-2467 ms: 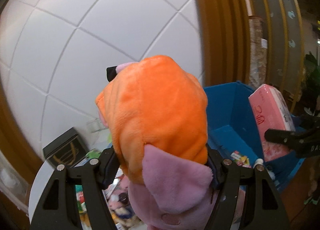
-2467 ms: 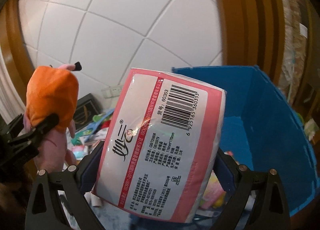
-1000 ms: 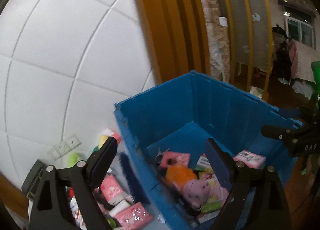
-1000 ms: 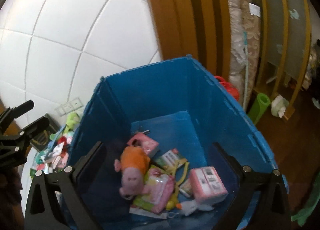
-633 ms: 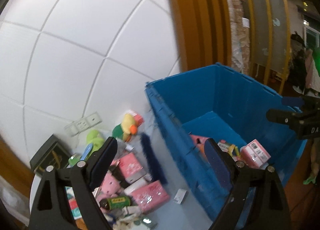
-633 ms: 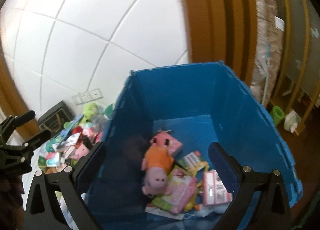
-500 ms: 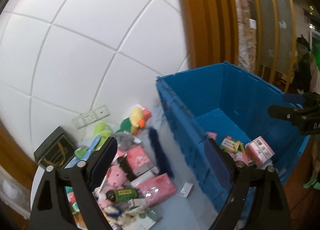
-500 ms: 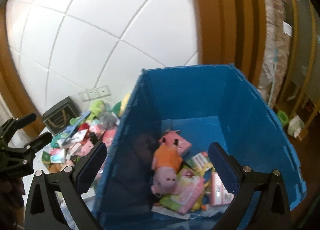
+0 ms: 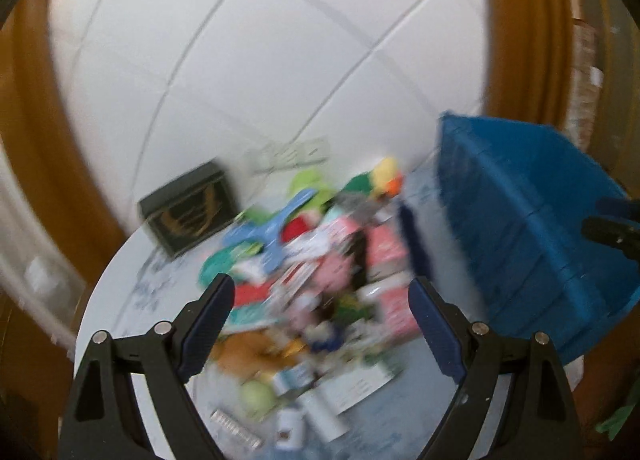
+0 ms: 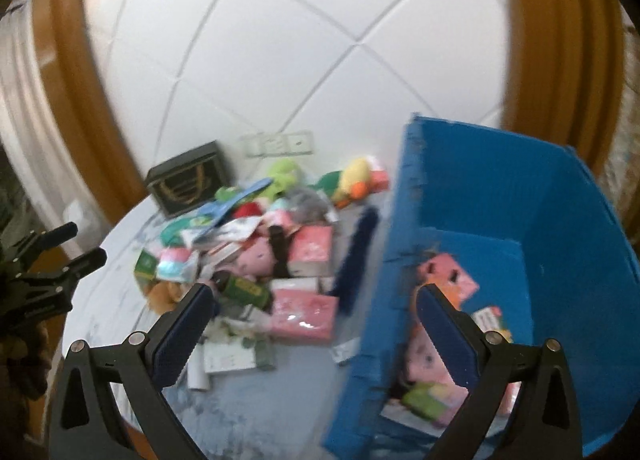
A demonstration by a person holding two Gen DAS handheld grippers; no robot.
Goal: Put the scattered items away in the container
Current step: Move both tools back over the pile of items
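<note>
Only right view shows crate (image 10: 472,196) contents.

A round table (image 10: 120,244) is standing against a tiled wall (image 10: 280,44). A heap of scattered items (image 10: 256,256) is lying on its middle, and a crate (image 10: 560,196) is sitting to the right of the heap. A brush (image 10: 356,256) is lying between heap and crate. A box (image 10: 188,180) is sitting at the back left, near the wall, with a toy duck (image 10: 352,178) lying behind the heap. In the crate, a doll (image 10: 424,360) and small packets (image 10: 452,276) are lying on the bottom.
</note>
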